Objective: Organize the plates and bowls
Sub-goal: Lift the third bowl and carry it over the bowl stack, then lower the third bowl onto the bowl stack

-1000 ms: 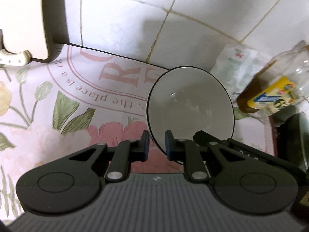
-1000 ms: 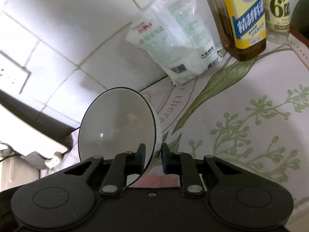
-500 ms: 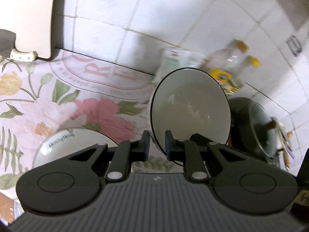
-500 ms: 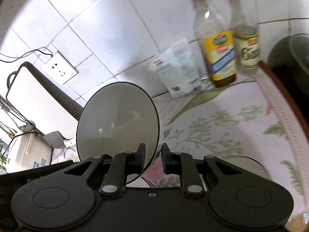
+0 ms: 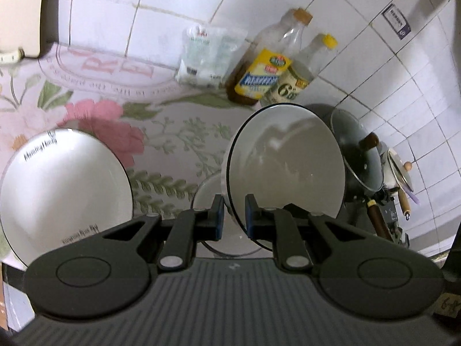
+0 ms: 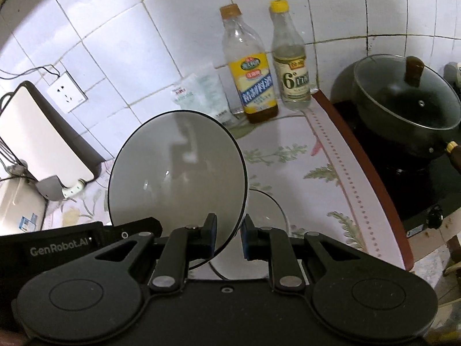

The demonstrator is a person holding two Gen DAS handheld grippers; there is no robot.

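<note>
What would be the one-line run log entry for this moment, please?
left gripper: shut on bowl rim, lifted | right gripper: shut on same bowl | below: second bowl | plate on table

I see white tiled wall (image 6: 161, 28) with greyish grout behind the worktop (image 6: 288, 141), which wears a floral cloth with pink and green print and a red-brown edge. Landmark: wall socket (image 6: 66, 92), on the tiles. Just below-left of the socket a white appliance (image 6: 43, 132) leans against the wall; a thin cable (image 6: 28, 72) runs left of the socket. Well right of the socket, two bottles (image 6: 253, 72) and a plastic bag (image 6: 201, 95) stand at the wall. Further right, a dark lidded pot (image 6: 403, 101) sits on a black stove (image 6: 403, 178). Light is dim, indoor.
</note>
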